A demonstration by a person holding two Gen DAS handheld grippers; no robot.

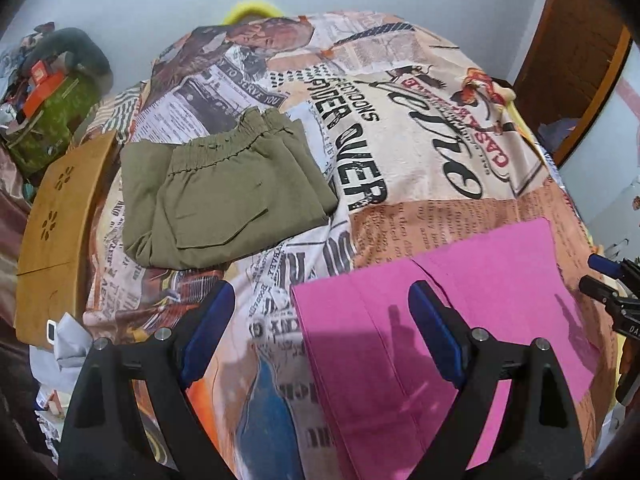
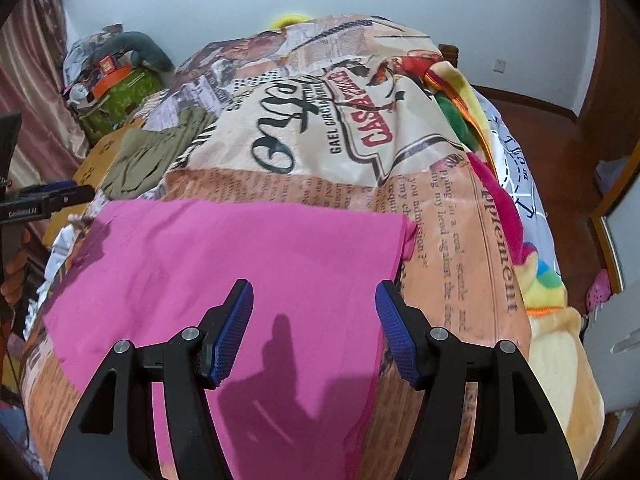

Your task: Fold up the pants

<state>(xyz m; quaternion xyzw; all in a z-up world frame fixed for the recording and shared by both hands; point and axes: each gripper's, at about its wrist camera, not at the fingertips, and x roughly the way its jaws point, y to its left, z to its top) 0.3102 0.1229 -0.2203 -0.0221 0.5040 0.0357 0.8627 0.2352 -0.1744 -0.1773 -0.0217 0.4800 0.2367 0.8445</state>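
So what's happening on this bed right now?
A person with a gripper in each hand is folding pants. The pink pants lie spread flat on the newspaper-print bedspread. The left gripper and right gripper both hover open above them, holding nothing. The olive pants already lie folded, farther back.

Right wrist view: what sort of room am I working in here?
Most likely a bedroom. The pink pants lie on a bed covered by a newspaper-print bedspread, a bright rainbow fleece blanket is bunched along its side, and a wooden floor runs past it.
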